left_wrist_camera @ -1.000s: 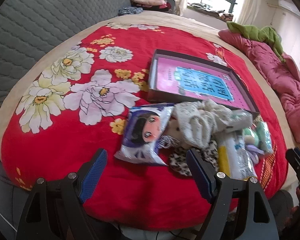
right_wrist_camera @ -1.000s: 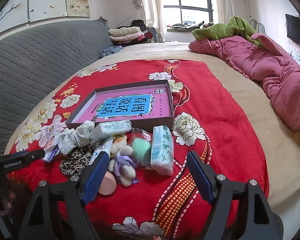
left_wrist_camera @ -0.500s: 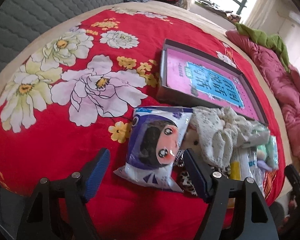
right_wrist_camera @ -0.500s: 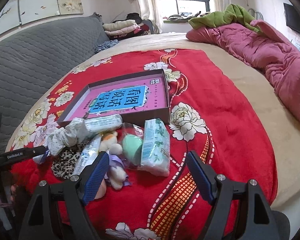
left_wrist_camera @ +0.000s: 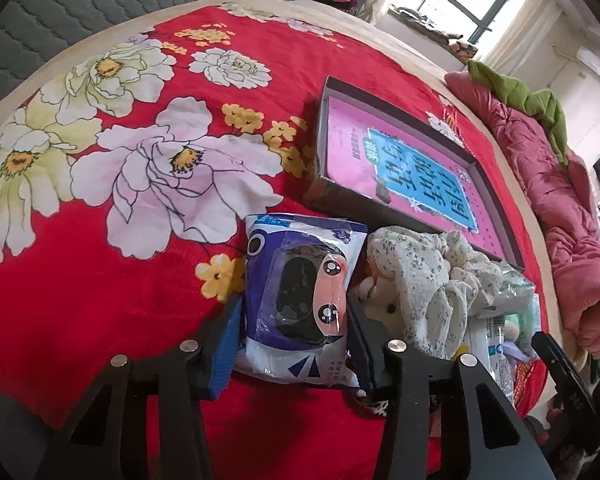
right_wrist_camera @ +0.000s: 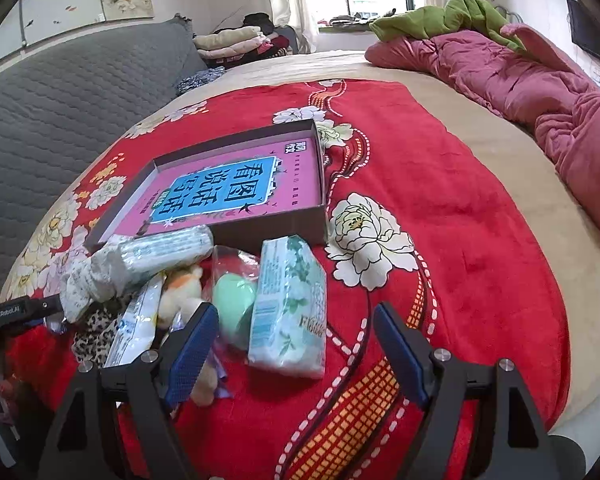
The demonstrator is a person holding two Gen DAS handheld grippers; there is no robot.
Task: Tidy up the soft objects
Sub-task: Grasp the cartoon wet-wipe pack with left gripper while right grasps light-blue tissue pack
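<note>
A purple packet with a cartoon face (left_wrist_camera: 300,292) lies on the red flowered blanket (left_wrist_camera: 100,280). My left gripper (left_wrist_camera: 294,336) has it between its jaws, which are closing, and both pads touch its sides. To the packet's right are a floral cloth (left_wrist_camera: 424,276) and a small plush toy (right_wrist_camera: 182,284). My right gripper (right_wrist_camera: 294,350) is open. It hovers over a leaf-print tissue pack (right_wrist_camera: 288,312) and a green egg sponge (right_wrist_camera: 234,304). A shallow box (right_wrist_camera: 276,224) with a pink bottom lies just behind the pile.
A wrapped tissue roll (right_wrist_camera: 160,252), a long white sachet (right_wrist_camera: 134,332) and a leopard-print piece (right_wrist_camera: 94,332) crowd the pile. A pink quilt (right_wrist_camera: 540,92) and a green cloth (right_wrist_camera: 460,16) lie at the far right. A grey padded headboard (right_wrist_camera: 60,100) runs along the left.
My left gripper has come down and forward over the purple packet, and its jaws have narrowed onto it. My right gripper has sunk closer to the tissue pack, still wide.
</note>
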